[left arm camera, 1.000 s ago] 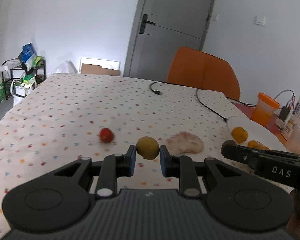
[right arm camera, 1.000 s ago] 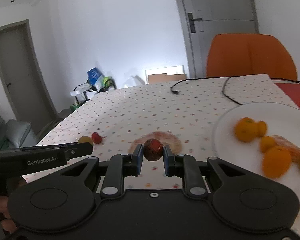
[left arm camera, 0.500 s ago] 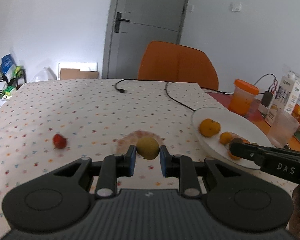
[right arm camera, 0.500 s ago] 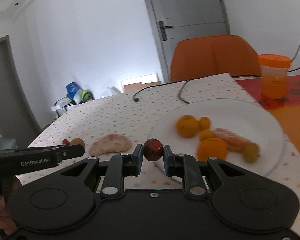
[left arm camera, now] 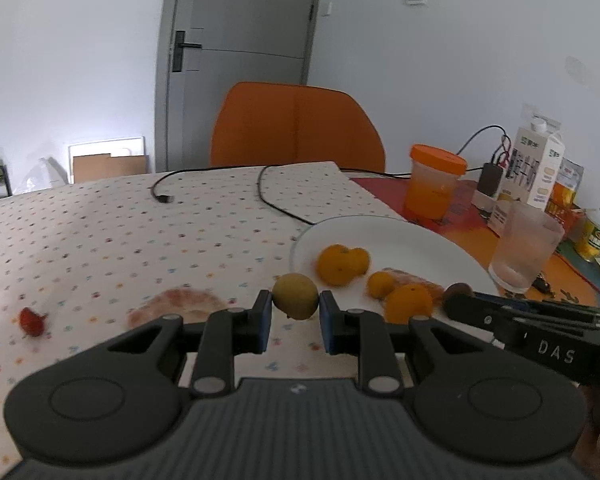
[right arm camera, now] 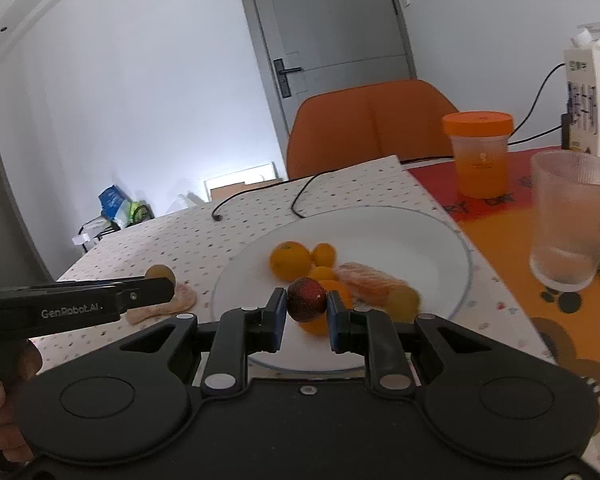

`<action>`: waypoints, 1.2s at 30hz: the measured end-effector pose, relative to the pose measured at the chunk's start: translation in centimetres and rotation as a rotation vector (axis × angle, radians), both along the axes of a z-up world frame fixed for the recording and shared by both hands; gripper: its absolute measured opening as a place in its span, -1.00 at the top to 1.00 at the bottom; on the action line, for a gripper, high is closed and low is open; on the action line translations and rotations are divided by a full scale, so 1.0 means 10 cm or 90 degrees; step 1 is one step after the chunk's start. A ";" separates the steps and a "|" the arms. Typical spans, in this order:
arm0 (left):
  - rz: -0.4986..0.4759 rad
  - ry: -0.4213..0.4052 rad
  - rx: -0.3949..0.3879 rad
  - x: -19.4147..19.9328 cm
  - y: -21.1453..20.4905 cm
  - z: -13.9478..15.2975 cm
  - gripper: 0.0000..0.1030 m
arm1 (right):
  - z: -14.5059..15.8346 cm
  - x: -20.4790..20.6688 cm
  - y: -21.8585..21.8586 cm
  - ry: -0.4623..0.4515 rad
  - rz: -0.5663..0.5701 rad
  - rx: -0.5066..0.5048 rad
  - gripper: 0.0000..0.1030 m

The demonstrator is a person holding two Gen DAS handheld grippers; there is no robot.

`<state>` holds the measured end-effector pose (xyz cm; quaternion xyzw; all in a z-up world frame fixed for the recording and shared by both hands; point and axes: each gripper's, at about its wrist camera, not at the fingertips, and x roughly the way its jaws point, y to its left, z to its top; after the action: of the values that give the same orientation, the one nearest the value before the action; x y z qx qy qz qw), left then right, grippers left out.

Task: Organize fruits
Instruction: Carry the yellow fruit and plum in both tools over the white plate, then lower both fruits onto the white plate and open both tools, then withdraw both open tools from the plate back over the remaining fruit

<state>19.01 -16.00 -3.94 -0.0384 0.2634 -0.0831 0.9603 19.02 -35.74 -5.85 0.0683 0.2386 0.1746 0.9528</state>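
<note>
My left gripper [left arm camera: 295, 312] is shut on a small yellow-green fruit [left arm camera: 295, 295], held above the dotted tablecloth just left of the white plate [left arm camera: 384, 232]. My right gripper [right arm camera: 307, 316] is shut on a dark red fruit [right arm camera: 306, 300], held over the near part of the white plate [right arm camera: 400, 236]. Several oranges [right arm camera: 290, 261] and a peeled segment [right arm camera: 366, 278] lie on that plate. A small red fruit [left arm camera: 32, 321] and a pinkish peel [left arm camera: 176, 304] rest on the cloth to the left. In the right wrist view the left gripper shows at the left with its fruit [right arm camera: 161, 273].
An orange-lidded container [left arm camera: 434, 180], a frosted plastic cup [left arm camera: 526, 246] and a milk carton [left arm camera: 536, 168] stand right of the plate. A black cable [left arm camera: 276, 196] crosses the far cloth. An orange chair [left arm camera: 296, 124] stands behind the table.
Both grippers have swung to the right toward the plate, each still holding its fruit. The red fruit and peel have slid left in the left wrist view.
</note>
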 end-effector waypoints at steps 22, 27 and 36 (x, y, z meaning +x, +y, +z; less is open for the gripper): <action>0.025 -0.009 0.029 0.00 -0.08 0.03 -0.37 | -0.06 0.02 -0.26 0.008 -0.035 0.032 0.15; 0.040 -0.010 0.033 -0.05 0.01 0.03 -0.54 | -0.03 0.00 -0.22 0.004 -0.031 0.031 0.05; 0.087 0.001 0.026 -0.13 0.31 0.00 -0.67 | 0.01 0.00 0.01 -0.001 -0.002 0.016 -0.06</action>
<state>17.72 -12.85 -3.92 -0.0370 0.2628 -0.0122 0.9641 19.06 -35.68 -5.72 0.0809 0.2354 0.1759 0.9524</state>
